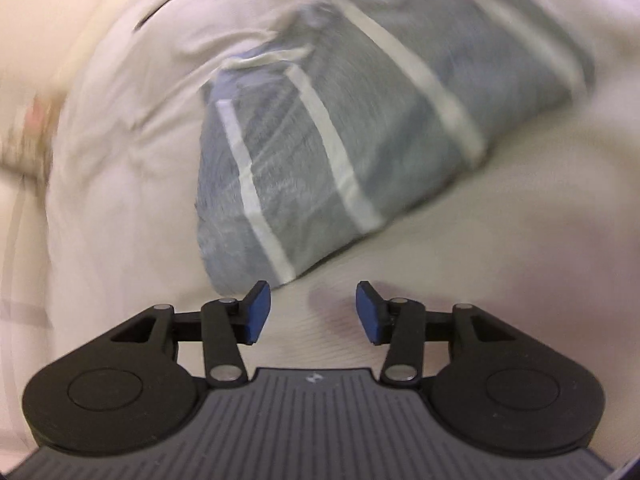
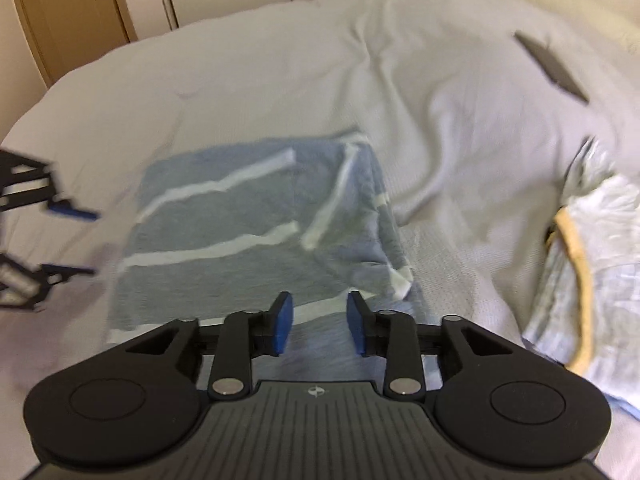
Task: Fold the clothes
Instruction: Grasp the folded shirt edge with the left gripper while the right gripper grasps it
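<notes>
A folded grey-blue garment with white stripes (image 1: 340, 140) (image 2: 248, 224) lies flat on the white bed sheet (image 2: 280, 80). My left gripper (image 1: 312, 294) is open just off the garment's near corner, with only sheet showing between its blue pads (image 1: 258, 312). The right wrist view shows that same gripper (image 2: 82, 242) at the garment's left edge, blurred. My right gripper (image 2: 319, 306) is open above the garment's near edge. The cloth lies under the gap between its pads (image 2: 282, 322), and neither pad presses on it.
A heap of pale blue clothing with a yellow trim (image 2: 584, 264) lies on the bed to the right. A dark flat object (image 2: 550, 66) rests on the sheet further back. A wooden door (image 2: 72, 12) and cupboards stand beyond the bed.
</notes>
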`<state>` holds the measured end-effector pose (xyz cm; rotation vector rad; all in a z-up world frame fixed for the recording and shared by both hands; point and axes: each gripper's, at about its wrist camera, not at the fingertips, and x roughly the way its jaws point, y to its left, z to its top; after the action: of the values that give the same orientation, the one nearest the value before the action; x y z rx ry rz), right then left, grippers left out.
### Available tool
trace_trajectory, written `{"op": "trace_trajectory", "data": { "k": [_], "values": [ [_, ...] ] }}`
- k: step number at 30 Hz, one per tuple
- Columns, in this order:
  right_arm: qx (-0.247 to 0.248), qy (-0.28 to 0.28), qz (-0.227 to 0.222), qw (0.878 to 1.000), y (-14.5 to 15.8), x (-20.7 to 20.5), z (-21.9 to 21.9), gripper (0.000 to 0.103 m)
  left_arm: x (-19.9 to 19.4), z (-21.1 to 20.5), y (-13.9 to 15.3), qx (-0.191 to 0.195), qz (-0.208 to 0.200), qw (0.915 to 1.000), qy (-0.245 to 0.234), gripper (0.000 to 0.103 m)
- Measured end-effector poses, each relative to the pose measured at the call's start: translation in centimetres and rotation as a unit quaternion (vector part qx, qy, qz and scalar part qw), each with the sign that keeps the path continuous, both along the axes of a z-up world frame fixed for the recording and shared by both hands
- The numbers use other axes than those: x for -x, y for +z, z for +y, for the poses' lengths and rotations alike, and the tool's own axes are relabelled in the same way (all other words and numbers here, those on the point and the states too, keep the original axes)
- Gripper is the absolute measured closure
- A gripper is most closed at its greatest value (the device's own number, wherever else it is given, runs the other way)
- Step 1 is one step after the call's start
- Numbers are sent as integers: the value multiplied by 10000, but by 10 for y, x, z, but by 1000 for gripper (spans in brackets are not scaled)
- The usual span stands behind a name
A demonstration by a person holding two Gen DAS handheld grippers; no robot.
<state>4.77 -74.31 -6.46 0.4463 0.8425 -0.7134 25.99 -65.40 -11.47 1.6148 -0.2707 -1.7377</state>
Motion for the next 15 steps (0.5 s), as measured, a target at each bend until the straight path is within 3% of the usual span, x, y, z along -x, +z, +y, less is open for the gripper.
{"op": "trace_trajectory", "data": {
  "k": [3, 7, 11, 15],
  "values": [
    [171, 45, 111, 9998, 20, -8, 43, 58, -14, 1, -22, 384, -435, 9924, -1089, 61],
    [376, 182, 642, 9971, 22, -40, 112, 55, -33, 0, -50, 877, -919, 9611, -2454, 61],
    [866, 725, 1327, 9847, 2, -91, 170, 52, -40, -9, -66, 1198, -985, 9406, -3018, 61],
    [1261, 976, 1992, 9669, -29, -130, 188, 50, -40, -15, -70, 1346, -937, 9366, -3097, 61]
  ]
}}
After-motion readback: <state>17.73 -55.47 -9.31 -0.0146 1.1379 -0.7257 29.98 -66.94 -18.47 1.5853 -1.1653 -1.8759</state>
